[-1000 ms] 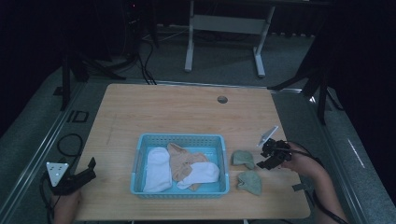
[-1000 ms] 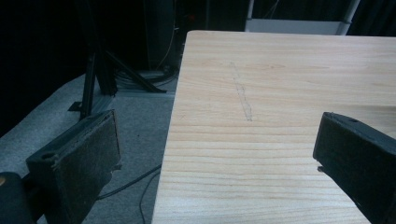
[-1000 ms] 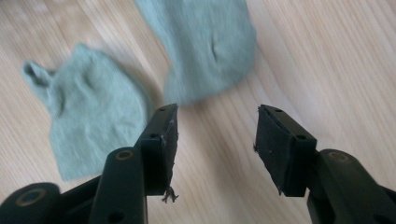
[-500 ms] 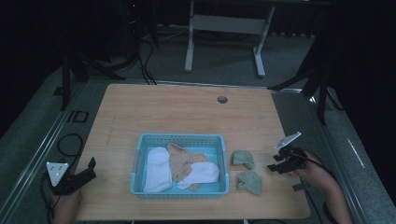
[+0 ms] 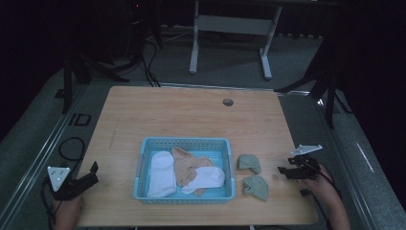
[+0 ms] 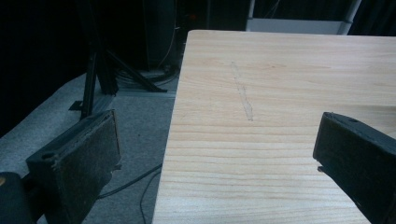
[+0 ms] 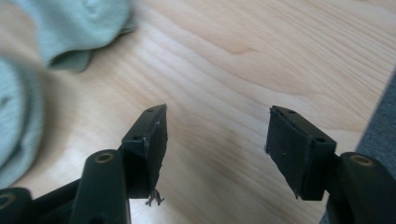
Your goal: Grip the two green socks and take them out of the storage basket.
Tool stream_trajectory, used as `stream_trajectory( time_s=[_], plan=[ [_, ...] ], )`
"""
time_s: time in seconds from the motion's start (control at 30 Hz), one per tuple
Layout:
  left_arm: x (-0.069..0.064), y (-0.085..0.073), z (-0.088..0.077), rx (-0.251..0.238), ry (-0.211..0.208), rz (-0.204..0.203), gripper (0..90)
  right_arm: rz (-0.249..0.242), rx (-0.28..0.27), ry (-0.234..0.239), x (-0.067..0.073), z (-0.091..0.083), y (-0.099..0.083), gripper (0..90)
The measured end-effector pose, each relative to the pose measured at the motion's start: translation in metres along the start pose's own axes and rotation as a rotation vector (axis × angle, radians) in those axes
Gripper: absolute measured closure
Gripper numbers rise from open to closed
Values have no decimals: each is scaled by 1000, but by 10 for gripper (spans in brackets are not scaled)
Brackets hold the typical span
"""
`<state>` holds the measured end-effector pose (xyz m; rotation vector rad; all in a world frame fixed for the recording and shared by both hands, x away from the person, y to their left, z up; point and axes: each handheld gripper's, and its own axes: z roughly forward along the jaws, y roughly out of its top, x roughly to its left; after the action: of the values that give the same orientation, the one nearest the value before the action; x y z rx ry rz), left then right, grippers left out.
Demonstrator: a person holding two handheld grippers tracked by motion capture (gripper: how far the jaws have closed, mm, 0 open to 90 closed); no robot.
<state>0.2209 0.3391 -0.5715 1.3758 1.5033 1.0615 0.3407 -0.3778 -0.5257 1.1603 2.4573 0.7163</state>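
While just widening with nothing between its jaws, right gripper (image 5: 287,171) near table's right edge (image 5: 301,191), beside two green socks (image 5: 256,187); left gripper (image 5: 91,173) spread wide, empty, over left edge; grey carpet beyond

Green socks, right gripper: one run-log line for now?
right gripper: open, jaws just opening, empty | green socks: two on table beside basket | left gripper: open, idle
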Motion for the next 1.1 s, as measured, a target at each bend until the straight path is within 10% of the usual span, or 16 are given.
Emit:
stream_trajectory(
  time_s=[0.27,0.53,1.1],
  plan=[
    [0,0,0,-1,0,-1,4,159,-75,-49,-3,8,-16,116],
    [0,0,0,-3,-2,-4,4,336,-195,-82,-4,8,-32,109],
    [0,0,0,-1,-4,-4,4,390,-292,-287,5,9,-50,110]
  ],
)
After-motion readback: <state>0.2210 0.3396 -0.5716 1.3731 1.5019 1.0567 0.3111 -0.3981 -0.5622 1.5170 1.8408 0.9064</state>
